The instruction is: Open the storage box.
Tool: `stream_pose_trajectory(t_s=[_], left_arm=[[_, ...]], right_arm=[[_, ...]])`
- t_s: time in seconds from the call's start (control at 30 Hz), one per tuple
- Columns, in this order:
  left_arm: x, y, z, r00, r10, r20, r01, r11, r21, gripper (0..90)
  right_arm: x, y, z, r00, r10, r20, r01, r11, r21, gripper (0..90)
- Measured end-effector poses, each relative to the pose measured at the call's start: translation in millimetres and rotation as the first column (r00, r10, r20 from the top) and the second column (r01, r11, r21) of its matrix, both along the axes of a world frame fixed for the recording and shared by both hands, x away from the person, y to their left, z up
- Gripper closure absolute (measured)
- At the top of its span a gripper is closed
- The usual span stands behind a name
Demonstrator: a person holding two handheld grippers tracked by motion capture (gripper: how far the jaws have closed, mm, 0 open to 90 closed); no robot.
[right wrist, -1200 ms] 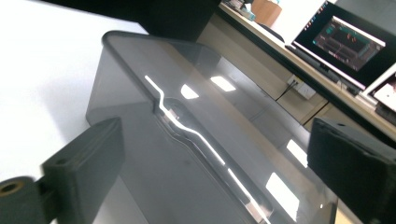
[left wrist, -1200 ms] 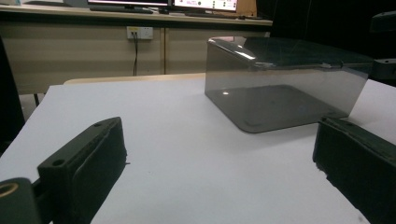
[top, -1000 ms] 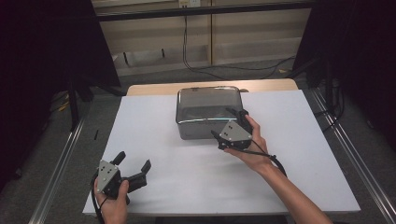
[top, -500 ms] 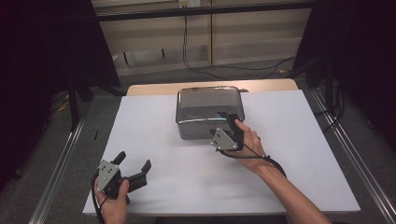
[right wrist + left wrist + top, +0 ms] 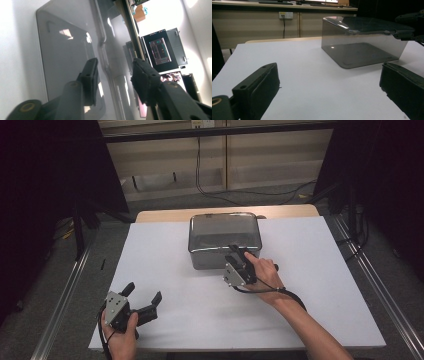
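A dim room with dark curtains at both sides and a pale cabinet wall with trailing cables lay beyond the tabletop [image 5: 310,285], whose white sheet covered all but a wooden strip at the far edge. On that sheet, toward the far middle, stood the metal box [image 5: 224,240], shiny and rounded at the corners, its flat lid overhanging the side walls. My right gripper [image 5: 239,261] was up against the box's near rim, turned on its side in my hand. In the right gripper view one jaw lay over the mirror-like side wall and the other over the lid, the lid's edge between them; the jaws had just been closing, yet I could not tell whether the pads pressed on it. My left gripper [image 5: 142,300] rested well apart at the near left corner, jaws spread wide on nothing.
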State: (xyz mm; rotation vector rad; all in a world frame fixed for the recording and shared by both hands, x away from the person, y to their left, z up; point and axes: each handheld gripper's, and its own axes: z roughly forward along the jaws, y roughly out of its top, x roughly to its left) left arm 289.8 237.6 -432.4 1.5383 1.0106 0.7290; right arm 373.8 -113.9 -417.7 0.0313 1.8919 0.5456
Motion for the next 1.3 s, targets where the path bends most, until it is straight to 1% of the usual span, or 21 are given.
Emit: stream_pose_trajectory(t_s=[0.07,0.17,0.33,0.43,0.5,0.53,0.6,0.77,0.9,1.1,1.23,1.3], left_arm=[[-0.1,0.2,0.0,1.0,0.001,0.0,-0.001,1.0,-0.001,2.7],[0.1,0.0,0.0,1.0,0.0,0.0,0.0,1.0,0.0,2.7],[0.2,-0.1,-0.1,1.0,0.001,0.001,-0.001,1.0,0.003,2.7],[0.3,-0.1,-0.1,1.0,0.0,-0.001,0.0,1.0,0.001,2.7],[0.3,-0.4,-0.1,1.0,-0.002,-0.001,0.002,1.0,-0.002,2.7],[0.1,-0.5,0.1,1.0,-0.002,-0.001,0.002,1.0,-0.001,2.7],[0.1,-0.3,0.2,1.0,-0.002,0.001,0.002,1.0,0.004,2.7],[0.2,-0.2,0.2,1.0,-0.002,0.001,0.002,1.0,0.004,2.7],[0.1,-0.2,0.4,1.0,-0.005,0.002,0.005,0.9999,0.01,2.7],[0.5,-0.1,0.1,1.0,-0.003,0.001,0.003,1.0,0.006,2.7],[0.2,-0.1,0.4,1.0,-0.005,0.002,0.005,0.9999,0.009,2.7],[0.2,-0.1,0.4,1.0,-0.003,0.003,0.003,1.0,0.004,2.7]], right_arm=[[-0.6,1.1,-1.8,0.9999,0.001,0.012,0.0,0.9996,-0.028,61.0],[-0.8,2.5,-3.6,0.9998,0.001,0.019,0.0,0.9986,-0.054,65.2],[0.0,3.5,-5.0,0.9998,0.002,0.022,0.0,0.9983,-0.058,69.0],[-0.7,4.7,-5.6,0.9992,0.014,0.038,-0.011,0.9963,-0.085,71.7],[-1.2,5.6,-5.7,0.9988,0.014,0.047,-0.009,0.9956,-0.094,73.4],[-1.3,6.5,-5.2,0.9985,0.019,0.051,-0.014,0.9942,-0.107,74.6],[-1.5,6.8,-5.3,0.9984,0.018,0.053,-0.013,0.9939,-0.11,74.9],[-2.6,8.4,-6.1,0.9974,0.019,0.07,-0.009,0.9902,-0.139,76.4],[-3.4,9.6,-7.1,0.9961,0.021,0.085,-0.007,0.9884,-0.152,77.2],[-3.7,9.1,-5.6,0.9957,0.017,0.091,-0.005,0.9903,-0.139,77.9],[-3.7,8.9,-5.0,0.995,0.022,0.097,-0.007,0.9893,-0.146,78.1],[-3.5,9.2,-4.2,0.9945,0.024,0.102,-0.009,0.9898,-0.142,78.2]])
